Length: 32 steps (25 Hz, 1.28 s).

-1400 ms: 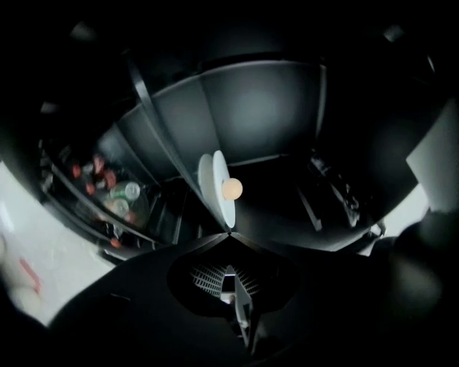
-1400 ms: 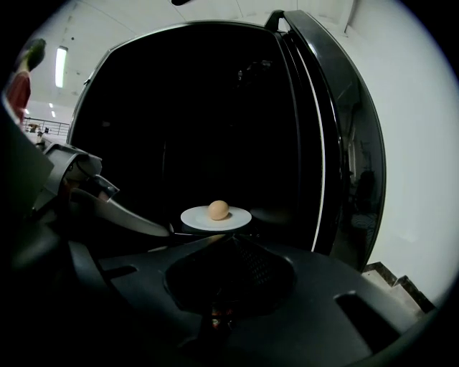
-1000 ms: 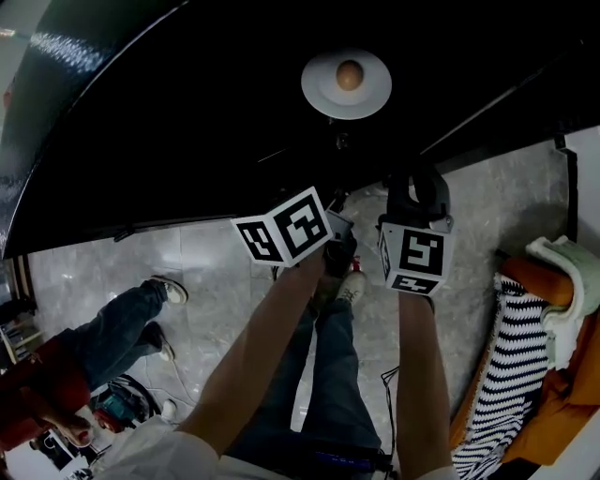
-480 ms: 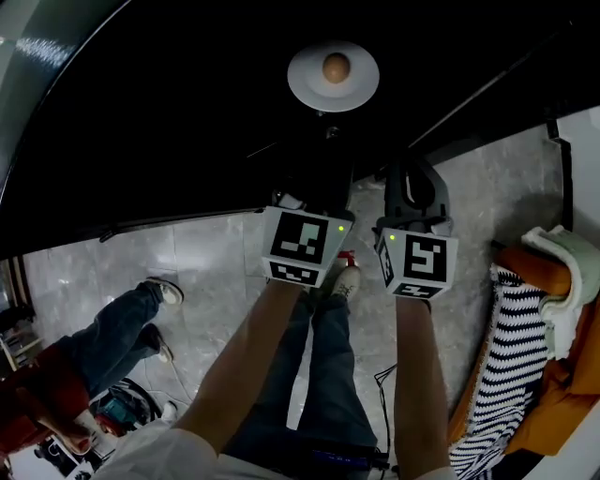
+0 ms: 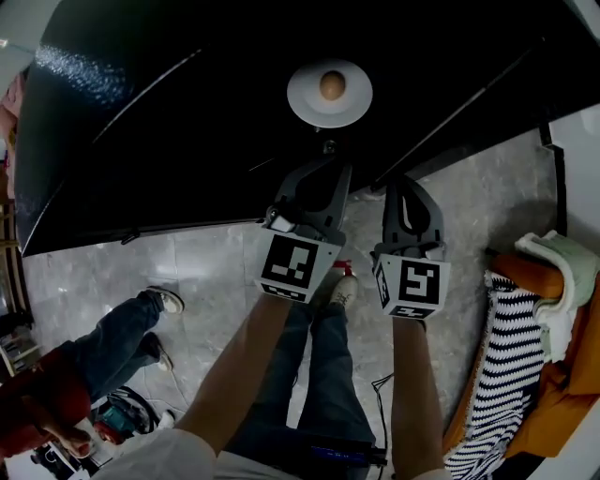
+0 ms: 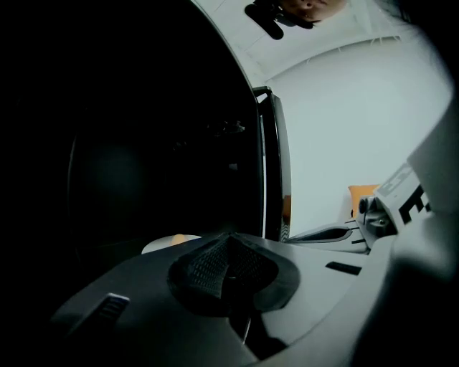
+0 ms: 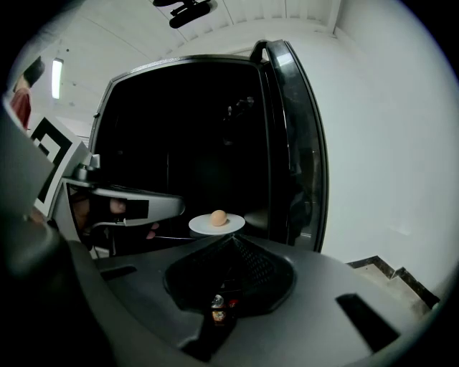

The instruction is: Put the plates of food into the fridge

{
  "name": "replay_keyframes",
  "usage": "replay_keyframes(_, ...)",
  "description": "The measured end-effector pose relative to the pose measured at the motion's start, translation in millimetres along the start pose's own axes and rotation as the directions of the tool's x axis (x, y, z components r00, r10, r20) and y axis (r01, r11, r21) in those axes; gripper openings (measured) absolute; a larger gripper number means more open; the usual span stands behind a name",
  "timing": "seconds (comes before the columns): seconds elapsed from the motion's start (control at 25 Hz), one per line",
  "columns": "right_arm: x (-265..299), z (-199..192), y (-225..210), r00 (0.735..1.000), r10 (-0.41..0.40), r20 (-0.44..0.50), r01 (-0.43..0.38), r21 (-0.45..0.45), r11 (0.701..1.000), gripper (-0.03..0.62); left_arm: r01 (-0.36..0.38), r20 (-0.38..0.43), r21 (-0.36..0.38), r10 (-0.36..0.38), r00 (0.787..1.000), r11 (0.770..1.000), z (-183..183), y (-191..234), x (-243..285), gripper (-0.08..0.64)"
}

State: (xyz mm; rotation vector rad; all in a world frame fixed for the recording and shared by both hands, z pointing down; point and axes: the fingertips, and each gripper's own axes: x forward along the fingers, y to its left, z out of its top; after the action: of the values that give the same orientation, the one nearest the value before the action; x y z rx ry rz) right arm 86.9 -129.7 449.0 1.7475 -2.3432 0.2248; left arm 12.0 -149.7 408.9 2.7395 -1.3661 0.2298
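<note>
Pale grey marbled floor (image 5: 187,272) spreads out from the foot of the black fridge (image 5: 169,103). To the fridge's right stands a plain white wall (image 7: 387,143) with a dark skirting board (image 7: 391,271) along its base. In front of the fridge and to its right lies a heap of cloth: a black-and-white striped piece (image 5: 511,356), an orange one (image 5: 562,403) and a pale towel (image 5: 562,267). Above the fridge the ceiling (image 7: 237,21) is white, and a bright strip light (image 7: 57,79) glows to the fridge's left.
</note>
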Motion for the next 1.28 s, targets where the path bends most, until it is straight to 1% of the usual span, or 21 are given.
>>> replay_keyframes(0.08,-8,5,1,1.0,-0.01,-0.003,0.01,0.02,1.0,0.009,0.003,-0.01,-0.023,-0.003,1.0,1.0,3,-1,-8,0.006)
replay_keyframes(0.16,-17,12,3,1.0,-0.011,-0.003,0.012,0.032,0.999,0.009,-0.008,-0.02,-0.029,0.007,1.0,1.0,7,-1,-16,0.006)
replay_keyframes(0.32,-46,27,-1,1.0,-0.019,-0.002,0.019,0.003,1.0,0.009,-0.05,-0.042,-0.014,0.05,0.998,0.999,18,2,-29,0.006)
replay_keyframes(0.4,-62,32,-5,0.999,-0.035,-0.008,0.035,0.004,0.999,0.009,-0.059,-0.05,-0.028,0.057,0.997,0.998,24,5,-38,0.006)
replay_keyframes(0.48,-76,40,-10,0.999,-0.054,-0.006,0.054,0.02,0.998,0.009,-0.054,-0.05,-0.041,0.052,0.997,0.998,32,6,-45,0.006)
replay_keyframes(0.64,-97,53,-10,0.998,-0.068,0.002,0.068,0.091,0.994,0.009,-0.029,-0.033,-0.043,0.027,0.999,0.999,50,8,-58,0.006)
replay_keyframes(0.84,-115,70,-7,0.996,-0.082,-0.016,0.083,0.072,0.994,0.009,-0.008,-0.009,-0.084,0.007,1.0,0.996,73,7,-74,0.006)
replay_keyframes(1.08,-133,106,-14,0.993,-0.119,0.022,0.117,0.065,0.991,0.009,0.017,0.001,-0.086,-0.017,1.0,0.996,102,-1,-92,0.006)
replay_keyframes(1.28,-151,137,-17,0.99,-0.136,0.048,0.134,0.046,0.99,0.009,0.038,0.035,-0.141,-0.033,0.999,0.989,135,-7,-110,0.006)
